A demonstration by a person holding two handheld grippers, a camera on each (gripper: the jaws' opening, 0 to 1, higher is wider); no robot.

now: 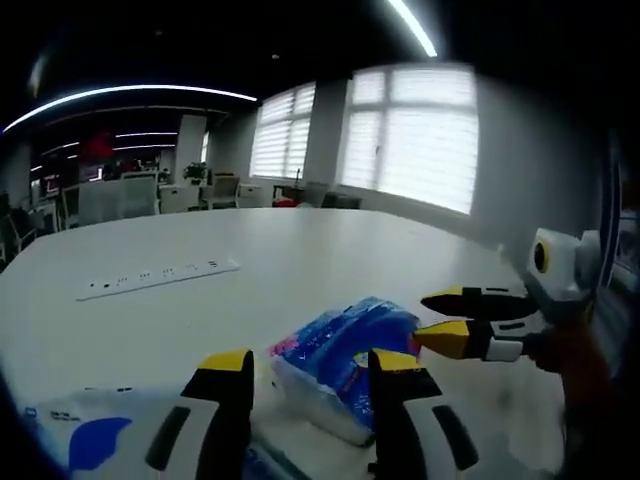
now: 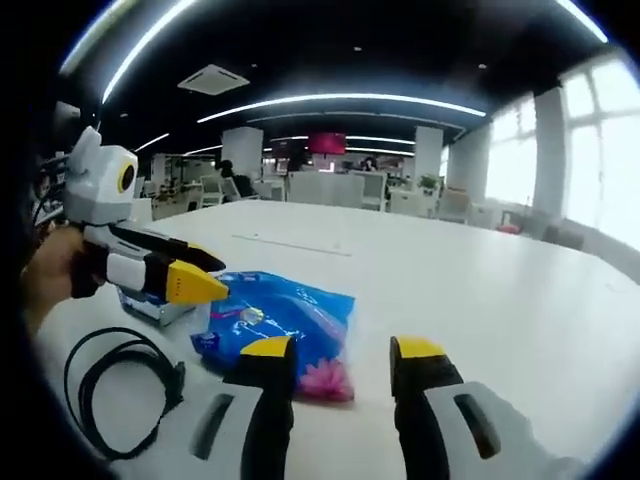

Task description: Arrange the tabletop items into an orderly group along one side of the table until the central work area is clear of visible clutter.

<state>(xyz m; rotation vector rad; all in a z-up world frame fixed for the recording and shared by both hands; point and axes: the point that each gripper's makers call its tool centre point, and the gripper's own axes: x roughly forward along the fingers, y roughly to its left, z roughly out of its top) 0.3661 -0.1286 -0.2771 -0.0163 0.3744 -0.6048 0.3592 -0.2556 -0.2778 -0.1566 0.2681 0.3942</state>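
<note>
Grippers, two, are being catalogued first. Left gripper (image 1: 312, 362): its yellow-tipped jaws are being held spread wide in the left gripper view, nothing is being pinched between them, and the blue tissue pack (image 1: 345, 358) is lying on the table just beyond the tips. Right gripper (image 2: 343, 350): its jaws are likewise being held spread in the right gripper view, with the near edge of the same blue pack (image 2: 283, 322) sitting between and just ahead of them, untouched as far as can be told. In the left gripper view the right gripper (image 1: 450, 320) is being seen from the side, its jaws parted, tips near the pack's far end. In the right gripper view the left gripper (image 2: 195, 275) is being held by a hand (image 2: 50, 275) over a white box (image 2: 150, 303) beside the pack. Items being counted on the white table (image 1: 300, 260): one blue tissue pack; one white power strip (image 1: 158, 277), well apart from the pack; one black cable (image 2: 115, 385), coiled near the table edge; one white-and-blue package (image 1: 90, 435).
</note>
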